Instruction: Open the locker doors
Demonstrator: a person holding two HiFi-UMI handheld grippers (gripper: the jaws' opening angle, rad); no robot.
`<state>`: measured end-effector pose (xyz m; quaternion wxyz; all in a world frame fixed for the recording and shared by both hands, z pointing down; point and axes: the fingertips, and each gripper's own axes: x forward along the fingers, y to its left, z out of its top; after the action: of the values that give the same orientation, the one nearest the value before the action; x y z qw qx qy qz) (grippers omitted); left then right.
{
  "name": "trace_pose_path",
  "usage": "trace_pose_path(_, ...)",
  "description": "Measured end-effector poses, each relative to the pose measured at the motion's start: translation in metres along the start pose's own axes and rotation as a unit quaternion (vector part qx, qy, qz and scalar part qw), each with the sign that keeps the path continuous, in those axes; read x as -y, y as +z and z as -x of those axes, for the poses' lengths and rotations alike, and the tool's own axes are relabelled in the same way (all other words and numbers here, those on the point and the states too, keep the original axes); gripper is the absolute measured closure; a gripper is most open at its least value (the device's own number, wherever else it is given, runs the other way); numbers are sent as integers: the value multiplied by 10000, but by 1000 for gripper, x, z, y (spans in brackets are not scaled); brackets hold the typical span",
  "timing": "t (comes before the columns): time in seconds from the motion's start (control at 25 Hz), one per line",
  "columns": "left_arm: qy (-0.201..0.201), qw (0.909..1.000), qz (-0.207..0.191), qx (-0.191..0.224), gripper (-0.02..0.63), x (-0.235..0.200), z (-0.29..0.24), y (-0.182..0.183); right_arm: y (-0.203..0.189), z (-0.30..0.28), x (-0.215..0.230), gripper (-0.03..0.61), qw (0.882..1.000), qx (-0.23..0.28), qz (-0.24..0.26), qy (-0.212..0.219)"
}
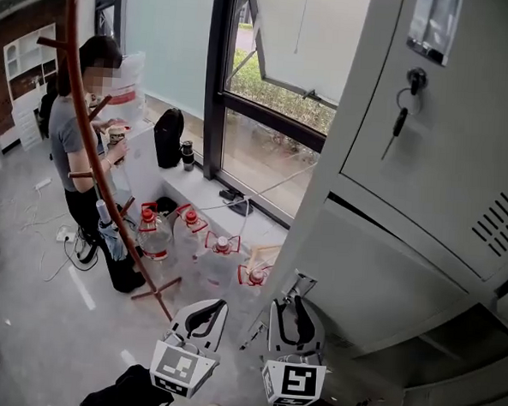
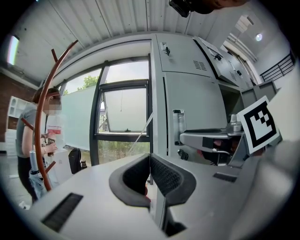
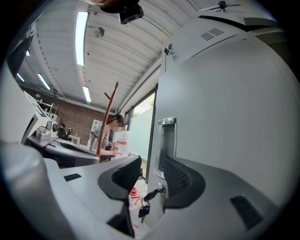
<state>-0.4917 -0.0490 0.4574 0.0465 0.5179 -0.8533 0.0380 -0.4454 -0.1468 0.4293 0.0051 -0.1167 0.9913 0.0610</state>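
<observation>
Right tongs (image 3: 151,163) open, the two black ribbed pads well apart. The free edge of a locker door (image 3: 225,117) sits in the gap, with no pad pressing on it. The door stands upright just ahead of the right tips and its free edge runs vertical. Its flat face goes off to the right of the tongs. It is grey painted sheet metal, smooth and boxy. One tall recessed handle (image 3: 168,138) with a shiny rim sits just beyond the right pad. One key (image 3: 153,193) sticks out of the lock between the pads, with smaller keys dangling under it. Left tongs (image 2: 150,158) closed, pad tips meeting, nothing gripped, level with the right tongs and just to their left. The cabinet corner is straight ahead of the left tips. In the head view, a second door (image 1: 448,124) is above the right tongs. It has its own hanging key (image 1: 401,121) and a block of slanted vent slots (image 1: 497,223). A dark wedge shows between the two doors, so that makes two doors and two keys counted. Four clear jugs (image 1: 153,235) with red caps stand on the floor ahead of the left tongs. One curved reddish wooden coat rack (image 1: 90,145) and one person (image 1: 69,139) are further off to the left.
</observation>
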Motion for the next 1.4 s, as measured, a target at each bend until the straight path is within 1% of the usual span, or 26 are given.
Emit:
trace_pose_path(0.16,32,10000,47,-48,589,-5,-1,-6,-2,-10,-1,402,10000,-53,41,-40)
trace_pose_path(0.4,59,9999,80,-61,589,-10,-1,-9,1,-19,-3,402,9999,-77,120,-39)
trace_pose_path(0.68,69,9999,102,-41,589,-14,6,-9,2,-17,-4,428,9997,-129,161,-136)
trace_pose_path(0.96,20,9999,96,41,589,-10,18,-4,2,-1,-15,448,9995,-184,240,-72)
trace_pose_path(1.4,-115,9997,95,192,589,2,50,4,7,44,-44,446,9992,-234,326,-49)
